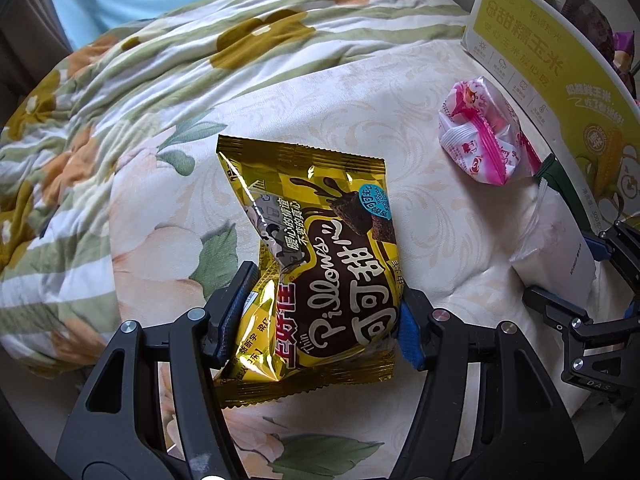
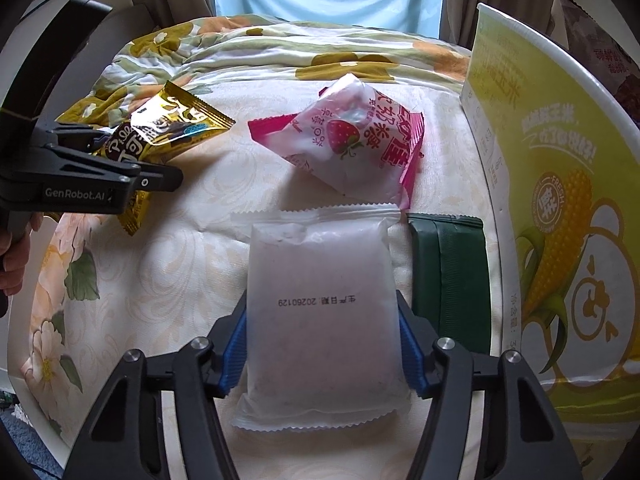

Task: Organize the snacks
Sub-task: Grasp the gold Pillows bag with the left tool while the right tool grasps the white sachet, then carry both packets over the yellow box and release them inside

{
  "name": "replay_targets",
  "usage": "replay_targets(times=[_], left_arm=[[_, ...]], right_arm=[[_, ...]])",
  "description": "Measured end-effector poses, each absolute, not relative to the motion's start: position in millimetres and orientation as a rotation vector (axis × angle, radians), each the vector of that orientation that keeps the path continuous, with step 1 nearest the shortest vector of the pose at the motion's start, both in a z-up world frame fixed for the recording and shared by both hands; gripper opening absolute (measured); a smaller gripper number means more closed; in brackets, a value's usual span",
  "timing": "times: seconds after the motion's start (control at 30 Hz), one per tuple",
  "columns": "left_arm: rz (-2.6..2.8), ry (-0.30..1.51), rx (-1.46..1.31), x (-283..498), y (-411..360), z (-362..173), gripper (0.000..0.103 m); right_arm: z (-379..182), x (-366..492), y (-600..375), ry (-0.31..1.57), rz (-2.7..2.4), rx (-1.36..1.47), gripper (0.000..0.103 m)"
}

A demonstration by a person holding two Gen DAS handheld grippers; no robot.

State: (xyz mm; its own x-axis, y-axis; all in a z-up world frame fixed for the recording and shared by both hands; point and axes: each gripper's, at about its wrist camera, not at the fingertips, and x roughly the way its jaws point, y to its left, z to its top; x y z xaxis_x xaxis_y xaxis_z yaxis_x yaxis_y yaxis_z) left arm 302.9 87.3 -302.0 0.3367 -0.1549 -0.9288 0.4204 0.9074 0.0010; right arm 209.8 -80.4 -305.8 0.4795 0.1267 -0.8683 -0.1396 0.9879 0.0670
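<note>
gold snack pack (image 1: 320, 264) being pinched at its lower end by left gripper (image 1: 320, 320), lifted off the bed | white pouch (image 2: 324, 316) being clamped by right gripper (image 2: 322, 344) on bedspread (image 2: 192, 248) | both likely light, crinkly, slippery, crushable; gripping at body edges judged best

The snack packet (image 1: 316, 280) in the left tool (image 1: 320, 320) is shiny gold with a dark brown patch, white lettering, a red label and a small teal badge. The tool itself is black with blue ribbed pads (image 1: 408, 328). The packet (image 2: 324, 312) in the right tool (image 2: 324, 356) is frosted white with a faint pinkish tint and a black printed date. Beyond it lies a white and hot-pink packet (image 2: 348, 144) showing a red strawberry with green leaves. To the right sits a dark green pouch (image 2: 452, 280). The box (image 2: 560, 240) on the far right is yellow-green and white, with yellow corn. The bedcover (image 2: 160, 240) is cream with a pale swirl pattern; the quilt (image 1: 140, 80) has mustard and orange flowers on green and white stripes.
</note>
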Motion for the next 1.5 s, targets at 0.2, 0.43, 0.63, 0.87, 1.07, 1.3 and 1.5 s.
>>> replay_targets(times=[0.2, 0.43, 0.63, 0.87, 1.07, 1.3, 1.5], left_arm=[[-0.363, 1.126, 0.214, 291, 96, -251, 0.059], [-0.343, 1.048, 0.148, 275, 94, -172, 0.059], [-0.362, 0.979, 0.133, 263, 57, -122, 0.059], [-0.4, 0.934, 0.058, 242, -25, -84, 0.059], [-0.458, 0.951, 0.02, 234, -117, -81, 0.059], [-0.471, 1.024, 0.006, 228, -219, -110, 0.059], [-0.425, 1.09, 0.019, 225, -265, -135, 0.063]], right_arm=[[-270, 201, -73, 1.02, 0.163, 0.008, 0.058], [-191, 186, -84, 0.908, 0.144, 0.099, 0.058], [-132, 173, -126, 0.822, 0.1, 0.118, 0.058], [-95, 157, -210, 0.793, 0.059, 0.122, 0.058], [-79, 142, -281, 0.781, 0.049, 0.129, 0.058], [-77, 132, -351, 0.795, 0.061, 0.136, 0.058], [-84, 128, -390, 0.822, 0.075, 0.137, 0.058]])
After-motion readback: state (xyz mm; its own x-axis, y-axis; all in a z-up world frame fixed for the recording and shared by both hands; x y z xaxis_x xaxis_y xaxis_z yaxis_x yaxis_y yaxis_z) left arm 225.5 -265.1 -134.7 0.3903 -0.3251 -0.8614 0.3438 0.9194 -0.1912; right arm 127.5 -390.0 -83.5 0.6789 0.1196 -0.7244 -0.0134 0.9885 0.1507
